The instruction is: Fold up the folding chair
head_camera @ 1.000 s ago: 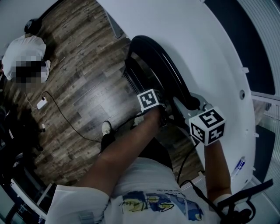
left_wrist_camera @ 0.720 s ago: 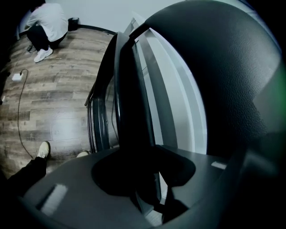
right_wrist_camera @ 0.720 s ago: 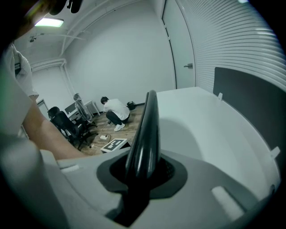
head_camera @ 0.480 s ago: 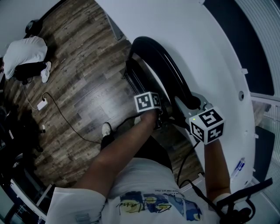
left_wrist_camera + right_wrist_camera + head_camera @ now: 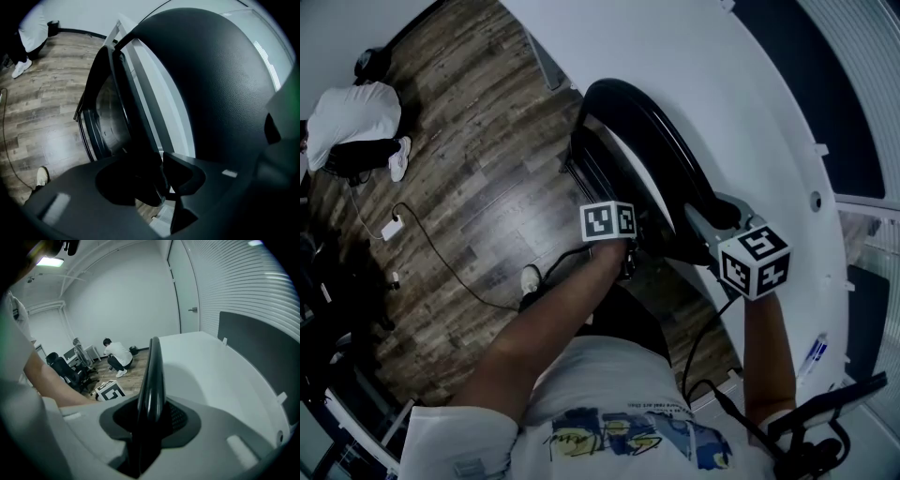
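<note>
Chair: folding chair (image 5: pixel 649 136) looks nearly flat, upright on the floor (image 5: pixel 478 187), leaning on the white bench (image 5: pixel 750 112).
Left tongs (image 5: pixel 159 185): narrow, clamped on its dark frame.
Right tongs (image 5: pixel 150 423): opening, its top edge between them.
Care: steady the frame before releasing.

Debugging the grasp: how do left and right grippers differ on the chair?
The left gripper has a dark chair part between its jaws, contact too dark to judge; the right gripper has jaws opening around the rim of the folding chair. In the head view the left sits toward the wood floor, the right beside the white table. Both point down at it.
</note>
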`<state>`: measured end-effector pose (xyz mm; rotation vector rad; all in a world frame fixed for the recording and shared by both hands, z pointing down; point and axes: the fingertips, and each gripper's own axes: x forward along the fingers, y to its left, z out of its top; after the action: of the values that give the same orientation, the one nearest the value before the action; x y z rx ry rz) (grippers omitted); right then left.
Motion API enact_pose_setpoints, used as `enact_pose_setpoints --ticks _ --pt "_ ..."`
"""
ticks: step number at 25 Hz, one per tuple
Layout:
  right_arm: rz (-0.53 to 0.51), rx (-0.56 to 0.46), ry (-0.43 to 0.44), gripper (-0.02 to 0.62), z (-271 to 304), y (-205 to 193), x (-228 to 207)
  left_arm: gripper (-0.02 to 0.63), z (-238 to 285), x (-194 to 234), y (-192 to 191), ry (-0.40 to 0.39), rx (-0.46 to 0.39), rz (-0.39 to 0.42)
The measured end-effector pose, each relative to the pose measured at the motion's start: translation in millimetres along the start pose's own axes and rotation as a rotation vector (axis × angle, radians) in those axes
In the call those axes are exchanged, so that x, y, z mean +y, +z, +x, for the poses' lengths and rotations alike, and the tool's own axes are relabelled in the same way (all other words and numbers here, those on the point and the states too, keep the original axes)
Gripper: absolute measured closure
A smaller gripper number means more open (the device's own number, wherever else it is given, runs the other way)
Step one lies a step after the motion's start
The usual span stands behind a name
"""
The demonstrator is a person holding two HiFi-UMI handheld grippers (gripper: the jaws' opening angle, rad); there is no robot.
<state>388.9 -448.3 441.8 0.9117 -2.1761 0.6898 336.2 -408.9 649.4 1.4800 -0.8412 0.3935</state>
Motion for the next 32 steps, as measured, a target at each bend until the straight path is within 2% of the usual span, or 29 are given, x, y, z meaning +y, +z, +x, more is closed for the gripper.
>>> enact_pose_setpoints --ticks 7,11,16,20,24,28,32 --pt "-0.007 0.009 -0.049 0.462 -13 -1 -5 0.425 -20 13 2 -0.001 0.001 0.038" --pt "0.026 0.007 -0.070 0.456 -23 -3 -13 0.425 -32 14 6 -0.019 -0.013 0.072" --pt "0.064 -0.009 -0.120 0.453 -45 -4 -19 0.425 -54 14 15 -0.048 -0.031 0.169" --pt "0.080 -0.050 -0.232 0.453 -73 -1 -25 0.425 -86 8 28 -0.083 -0.070 0.273" --pt "0.141 -0.111 -0.327 0.453 -102 -9 2 0.426 -133 1 26 -0.136 -0.104 0.401" --pt "0.197 -0.134 -0.367 0.453 -105 -24 37 0.426 -171 -2 21 -0.188 -0.115 0.497" --pt "0.199 -0.130 -0.373 0.453 -99 -32 85 0.454 -216 5 12 -0.210 -0.116 0.580"
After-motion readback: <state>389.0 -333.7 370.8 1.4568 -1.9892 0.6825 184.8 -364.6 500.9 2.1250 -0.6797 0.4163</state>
